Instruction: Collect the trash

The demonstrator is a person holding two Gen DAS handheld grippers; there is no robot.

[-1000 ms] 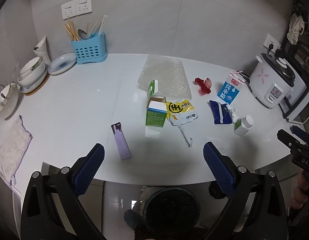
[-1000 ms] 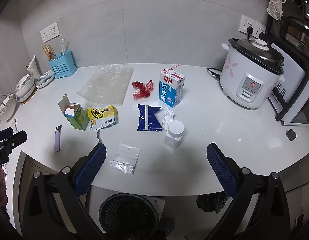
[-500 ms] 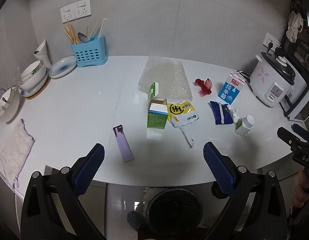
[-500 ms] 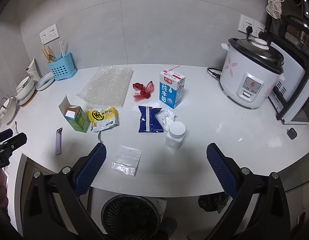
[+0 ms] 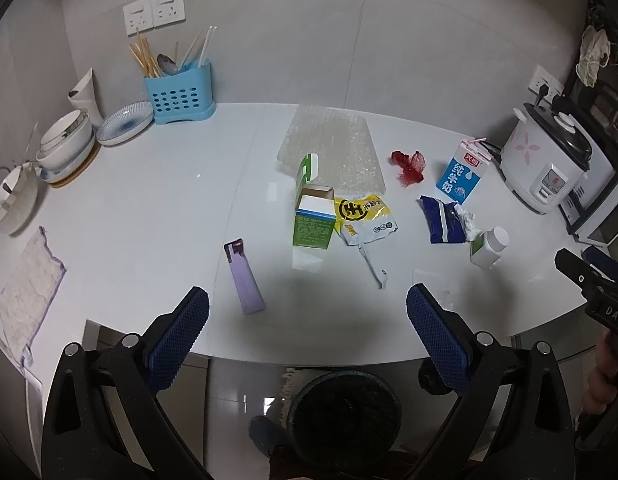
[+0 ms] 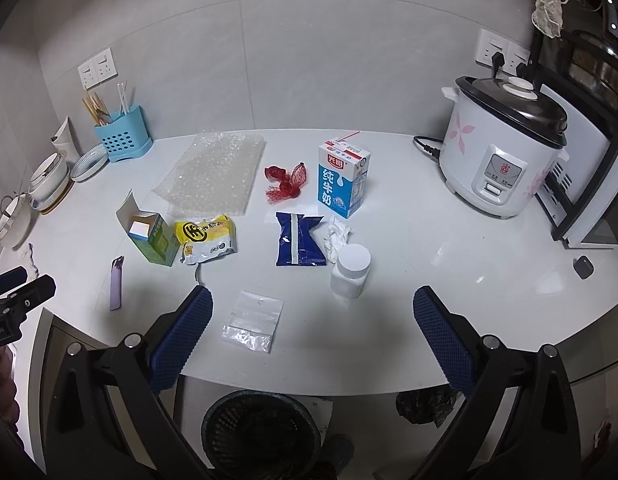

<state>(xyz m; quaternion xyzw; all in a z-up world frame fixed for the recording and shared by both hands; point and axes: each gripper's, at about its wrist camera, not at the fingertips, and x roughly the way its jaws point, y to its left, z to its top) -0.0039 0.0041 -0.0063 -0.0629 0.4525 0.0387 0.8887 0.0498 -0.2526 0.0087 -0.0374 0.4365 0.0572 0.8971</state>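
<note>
Trash lies on the white counter: an open green box (image 5: 314, 216) (image 6: 153, 234), a yellow wrapper (image 5: 365, 216) (image 6: 207, 236), a purple wrapper (image 5: 245, 280) (image 6: 117, 282), a blue packet (image 5: 443, 220) (image 6: 299, 240), red netting (image 5: 409, 166) (image 6: 287, 182), a milk carton (image 5: 461, 178) (image 6: 343, 180), a white bottle (image 5: 489, 246) (image 6: 351, 270), a clear bag (image 6: 253, 320) and bubble wrap (image 5: 333, 152) (image 6: 217, 172). My left gripper (image 5: 307, 330) and right gripper (image 6: 311, 330) are open, empty, at the counter's front edge. A black bin (image 5: 345, 408) (image 6: 261, 428) stands below.
A blue utensil holder (image 5: 179, 92), plates and bowls (image 5: 65, 140) stand at the back left, a cloth (image 5: 25, 296) at the left edge. A rice cooker (image 6: 505, 148) and an oven (image 6: 589, 200) stand at the right. A small black object (image 6: 584, 267) lies near the right edge.
Both grippers have drifted slightly back and up, so the counter sits a little lower in view. Nothing on the counter has moved.
</note>
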